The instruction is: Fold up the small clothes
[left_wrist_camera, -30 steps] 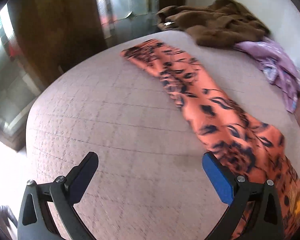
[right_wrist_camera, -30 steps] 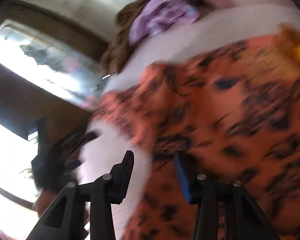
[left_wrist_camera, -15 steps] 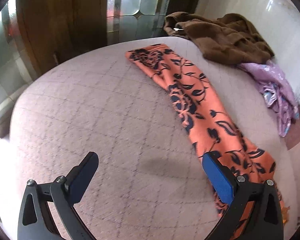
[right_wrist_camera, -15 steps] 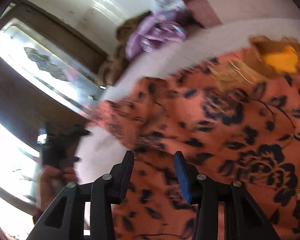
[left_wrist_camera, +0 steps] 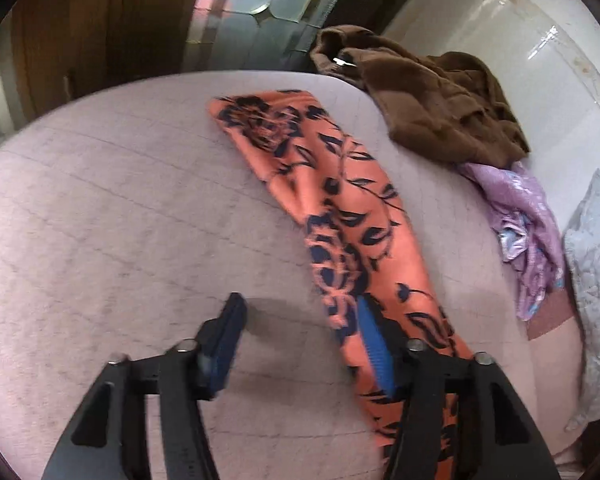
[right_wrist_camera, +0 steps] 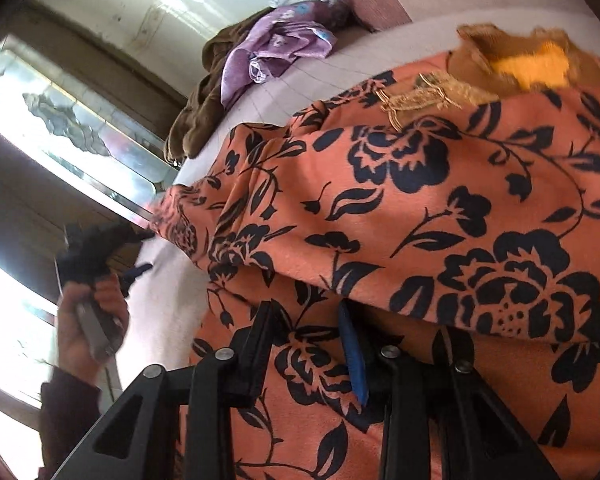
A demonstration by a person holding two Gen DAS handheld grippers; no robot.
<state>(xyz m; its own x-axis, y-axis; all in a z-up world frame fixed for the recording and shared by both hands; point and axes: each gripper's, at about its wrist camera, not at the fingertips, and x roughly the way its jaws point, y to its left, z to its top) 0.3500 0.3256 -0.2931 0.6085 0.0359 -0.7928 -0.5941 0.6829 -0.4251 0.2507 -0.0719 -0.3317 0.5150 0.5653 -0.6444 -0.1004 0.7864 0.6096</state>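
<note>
So the long orange cloth with dark blue flowers (left_wrist_camera: 352, 216) lies stretched across the pale quilted bed (left_wrist_camera: 120, 208). Left claw (left_wrist_camera: 300, 332) is closing over its edge, not pinching; right claw (right_wrist_camera: 308, 344) is closing, fabric between.

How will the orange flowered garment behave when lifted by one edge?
The orange garment is probably floppy: it lies in soft folds on the bed. It likely drapes and sags rather than holding shape. It looks thin, so probably light.
</note>
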